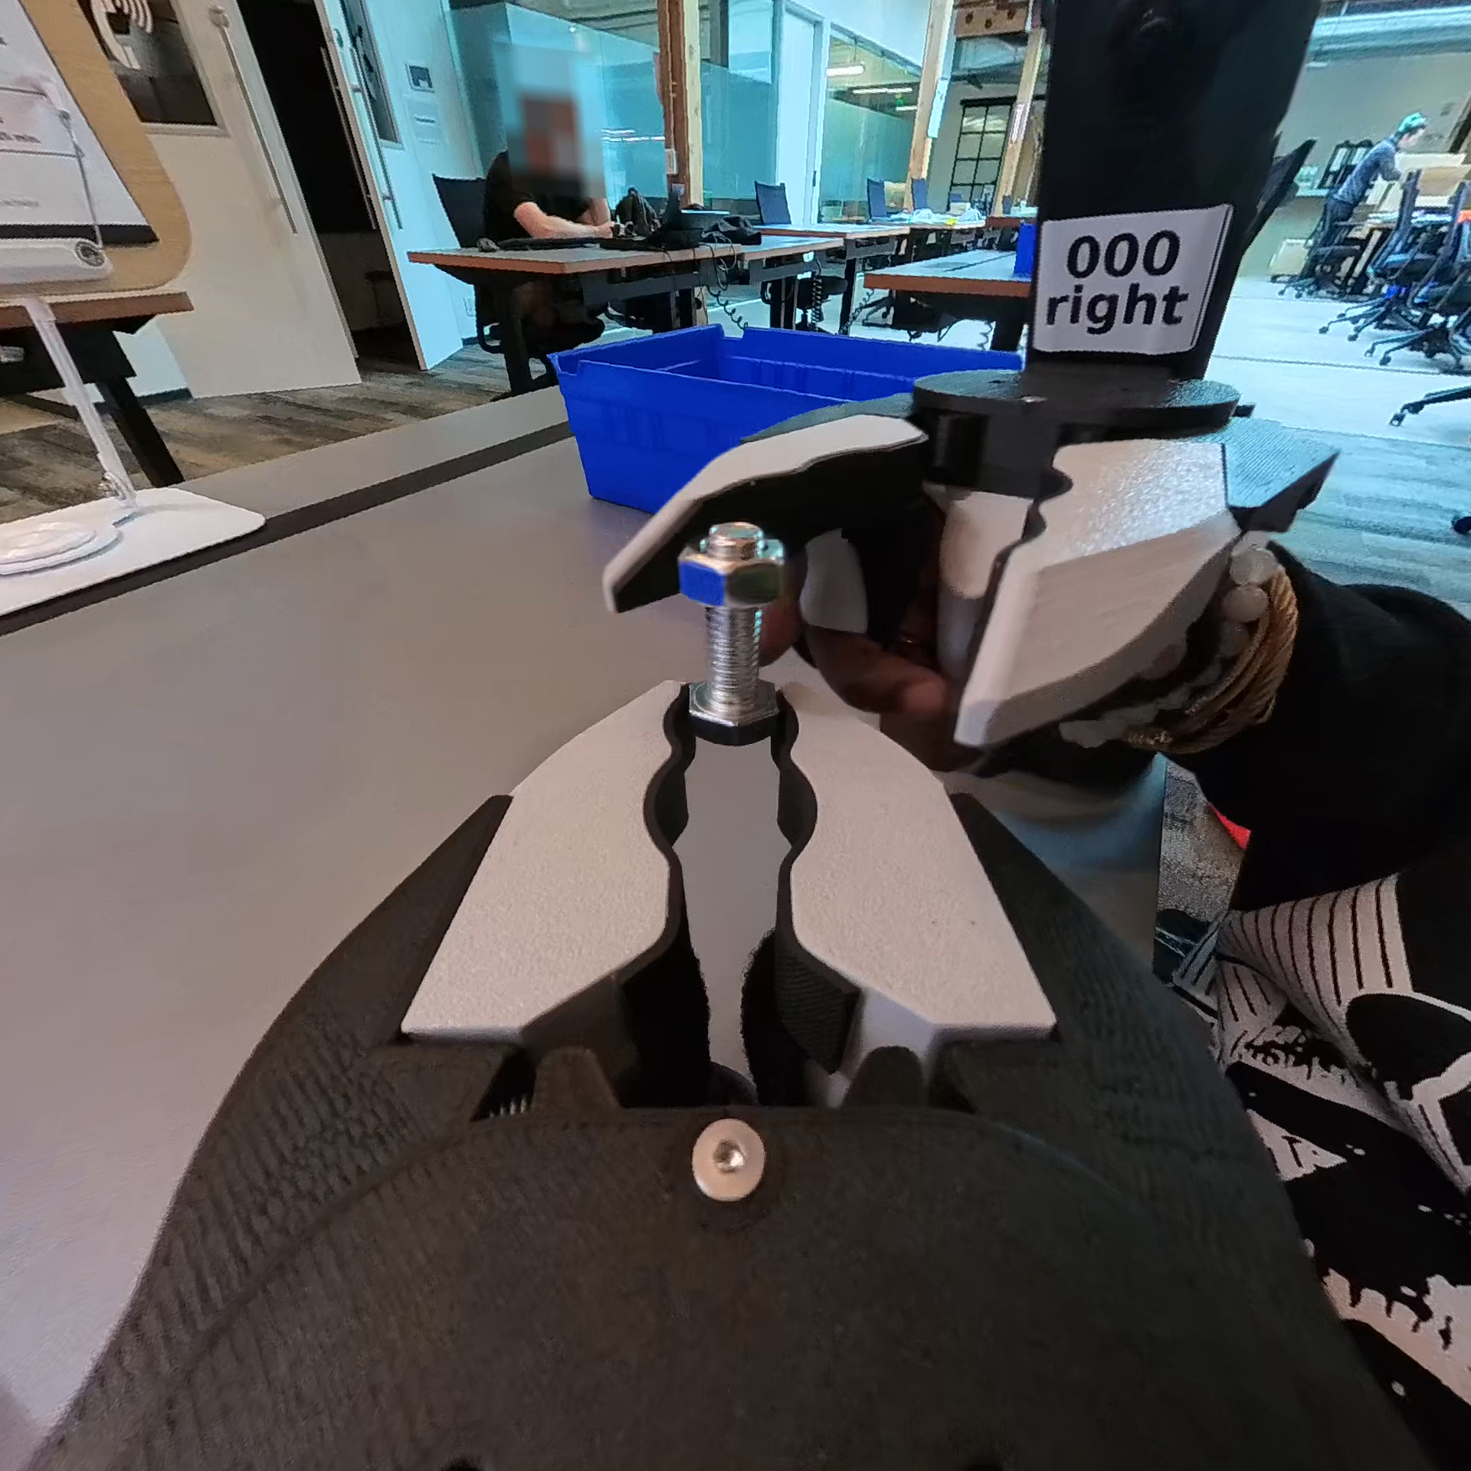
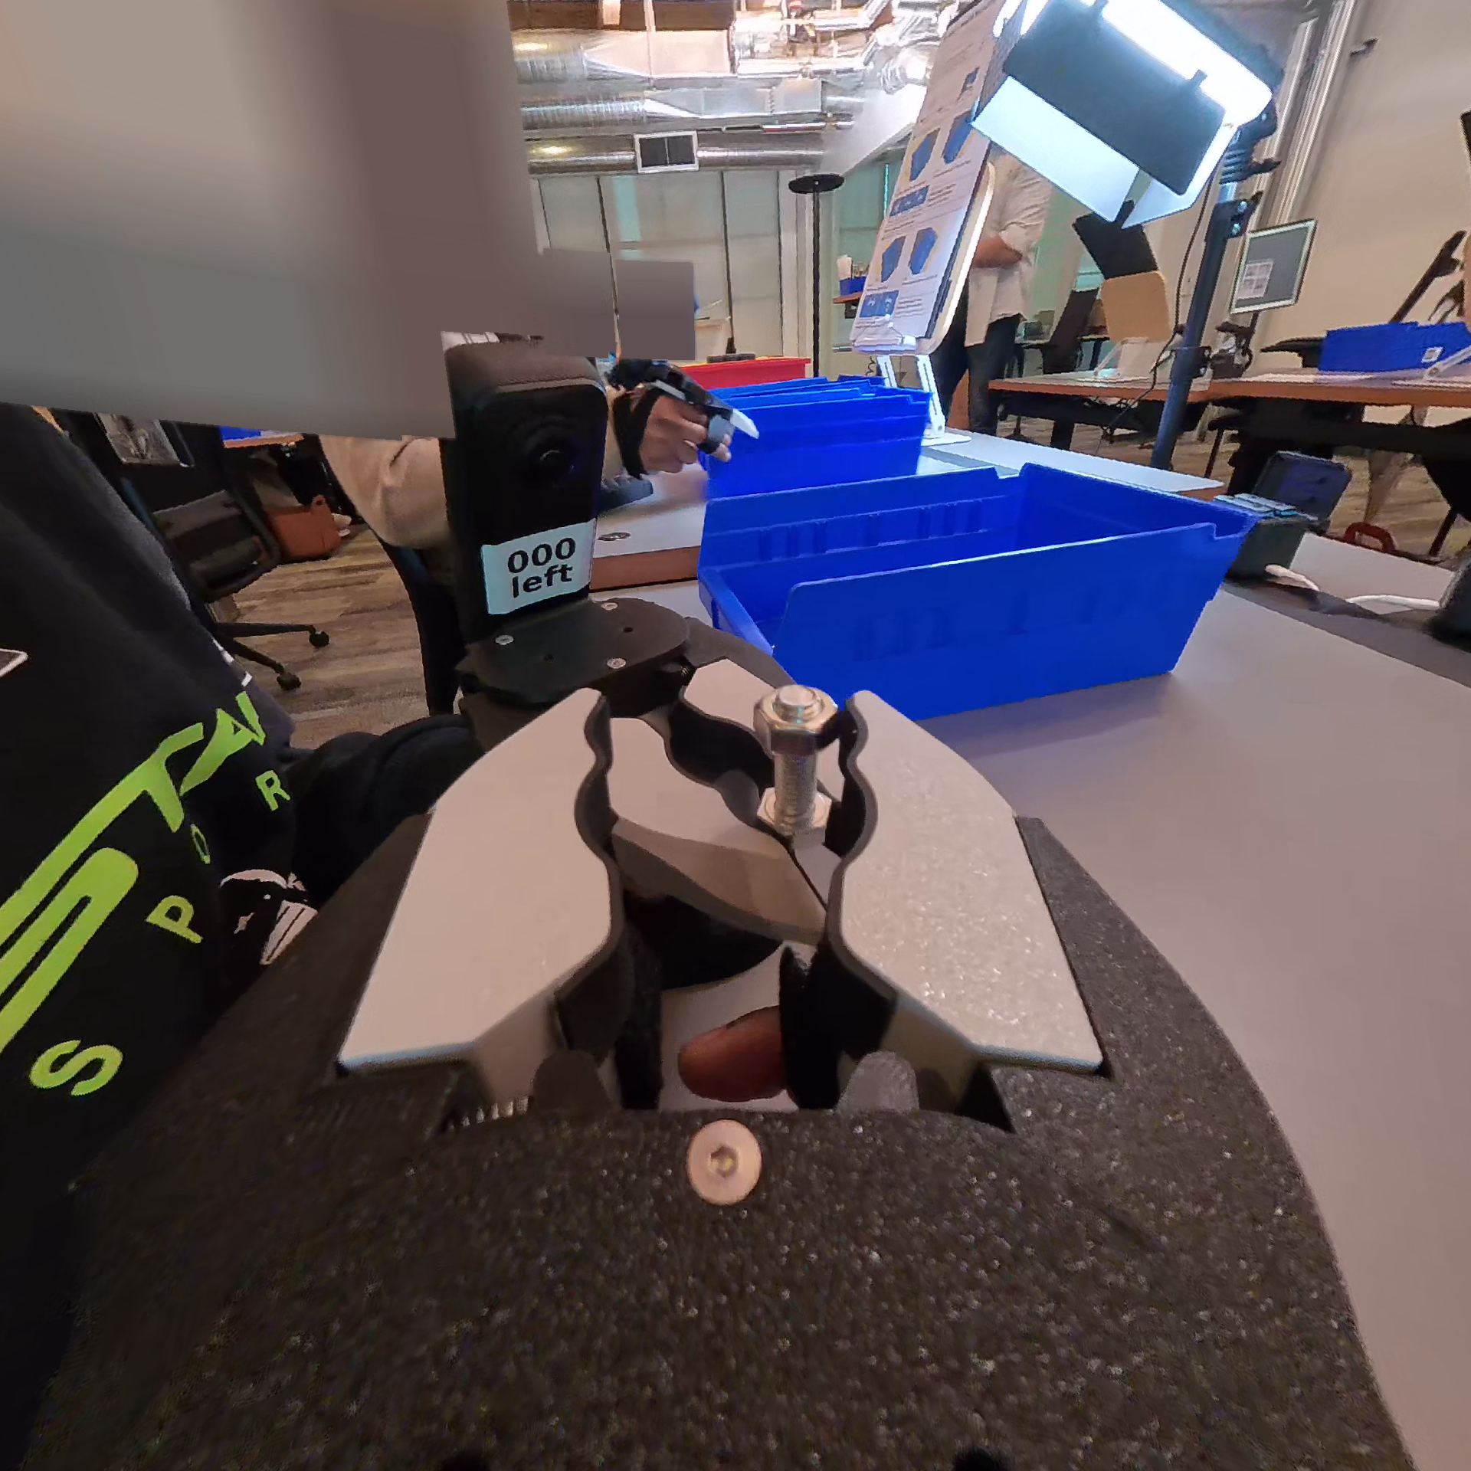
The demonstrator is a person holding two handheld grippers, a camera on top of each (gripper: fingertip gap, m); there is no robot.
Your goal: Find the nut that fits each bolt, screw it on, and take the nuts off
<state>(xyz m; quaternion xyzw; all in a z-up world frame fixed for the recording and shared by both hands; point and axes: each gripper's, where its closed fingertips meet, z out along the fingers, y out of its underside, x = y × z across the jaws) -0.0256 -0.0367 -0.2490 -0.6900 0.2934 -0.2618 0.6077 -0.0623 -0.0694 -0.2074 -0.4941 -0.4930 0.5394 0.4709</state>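
A silver bolt (image 1: 734, 653) stands upright with its hex head down and a silver nut (image 1: 732, 569) threaded on near its top end. My left gripper (image 1: 732, 707) is shut on the bolt's hex head and holds it above the grey table (image 1: 318, 716). My right gripper (image 1: 804, 661) comes in from the right, open, with its jaws wide on either side of the nut. In the right wrist view the nut (image 2: 796, 716) sits between the right gripper's (image 2: 728, 708) fingers, close against the right-hand one. The bolt (image 2: 794, 776) rises from the left gripper (image 2: 796, 832) below.
A blue bin (image 1: 676, 422) stands on the table just beyond the bolt, also in the right wrist view (image 2: 995, 637). More blue bins (image 2: 820, 430) and a sign on a white stand (image 1: 119, 517) are farther back. The table's edge (image 1: 1158, 836) runs close on the right. Across from one pair of fingers to the other is roughly 6 cm.
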